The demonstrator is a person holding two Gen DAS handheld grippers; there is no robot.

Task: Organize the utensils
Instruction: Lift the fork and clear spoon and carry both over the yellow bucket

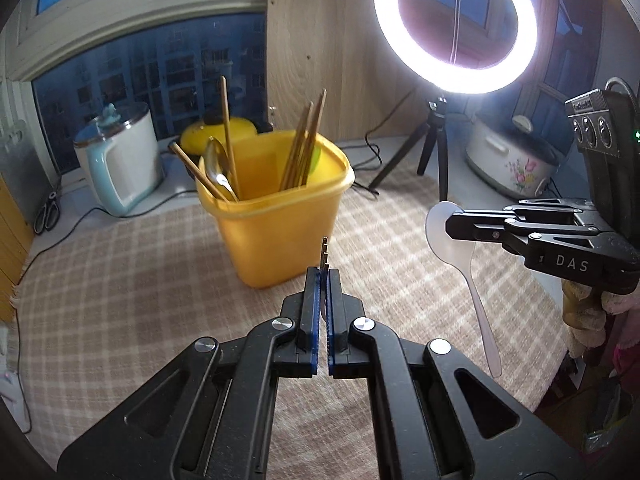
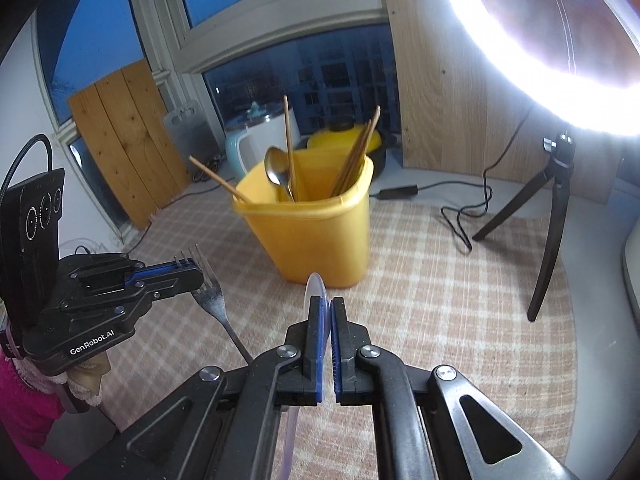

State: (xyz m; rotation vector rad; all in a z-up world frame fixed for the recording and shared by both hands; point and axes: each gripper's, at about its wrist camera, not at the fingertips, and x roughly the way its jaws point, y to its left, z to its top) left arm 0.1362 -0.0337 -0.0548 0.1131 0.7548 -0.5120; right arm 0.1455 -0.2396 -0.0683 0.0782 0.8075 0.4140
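A yellow tub (image 1: pixel 280 216) stands on the checked cloth, also in the right wrist view (image 2: pixel 312 232). It holds several wooden chopsticks (image 1: pixel 304 148) and a metal spoon (image 1: pixel 218 168). My left gripper (image 1: pixel 323 280) is shut on a metal fork (image 2: pixel 212 284), held in the air in front of the tub; only the tines' edge (image 1: pixel 325 254) shows in its own view. My right gripper (image 2: pixel 325 308) is shut on a clear plastic spoon (image 1: pixel 472 276), held to the right of the tub with its handle hanging down.
A ring light on a black tripod (image 1: pixel 436 148) stands back right, cable (image 2: pixel 464 216) trailing on the cloth. A white kettle (image 1: pixel 120 160), a yellow pot (image 1: pixel 224 128), scissors (image 1: pixel 48 212) and a flowered cooker (image 1: pixel 512 160) line the back. A wooden board (image 1: pixel 320 48) leans behind.
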